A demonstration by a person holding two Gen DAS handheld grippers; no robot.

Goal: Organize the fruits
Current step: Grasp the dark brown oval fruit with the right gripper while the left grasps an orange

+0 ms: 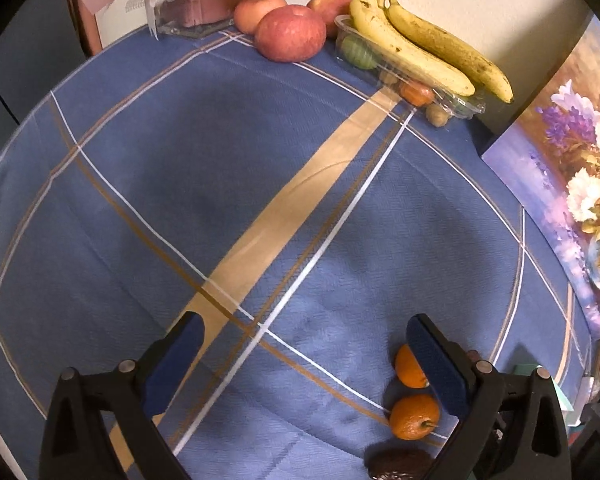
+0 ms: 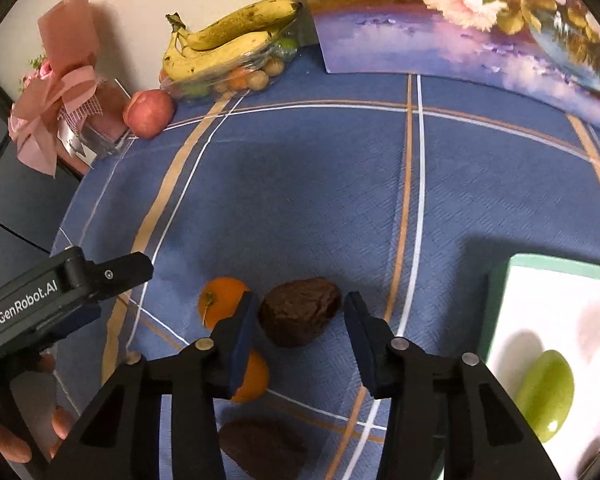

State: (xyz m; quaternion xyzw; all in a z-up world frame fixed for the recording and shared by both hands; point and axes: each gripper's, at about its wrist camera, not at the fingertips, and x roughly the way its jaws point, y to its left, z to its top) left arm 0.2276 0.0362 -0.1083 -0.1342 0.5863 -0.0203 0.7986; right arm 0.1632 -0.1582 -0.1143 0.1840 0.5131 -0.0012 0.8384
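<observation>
1. R gripper (image 2: 300, 320) had its fingers spread either side of the dark brown fruit (image 2: 299, 311) on the tablecloth (image 2: 320, 200), not yet pinching.
2. Risk: left finger sat just beside an orange (image 2: 220, 300) & could nudge it.
3. L gripper (image 1: 300, 360) was spread wide, empty.
4. Only R view showed the tray (image 2: 500, 300) w/ a green fruit (image 2: 546, 394).

Along the far edge of the tabletop (image 2: 300, 184), the bananas (image 2: 228, 46) are lying on a tray (image 2: 220, 84) of small fruits, with an apple (image 2: 150, 114) sitting just left of it. Nearer, an avocado (image 2: 300, 312) is lying between the right tongs (image 2: 300, 322), oranges (image 2: 220, 300) sitting just left, a second avocado (image 2: 262, 448) nearer still. At the right, a board (image 2: 540, 312) is carrying a mango (image 2: 546, 394).
</observation>
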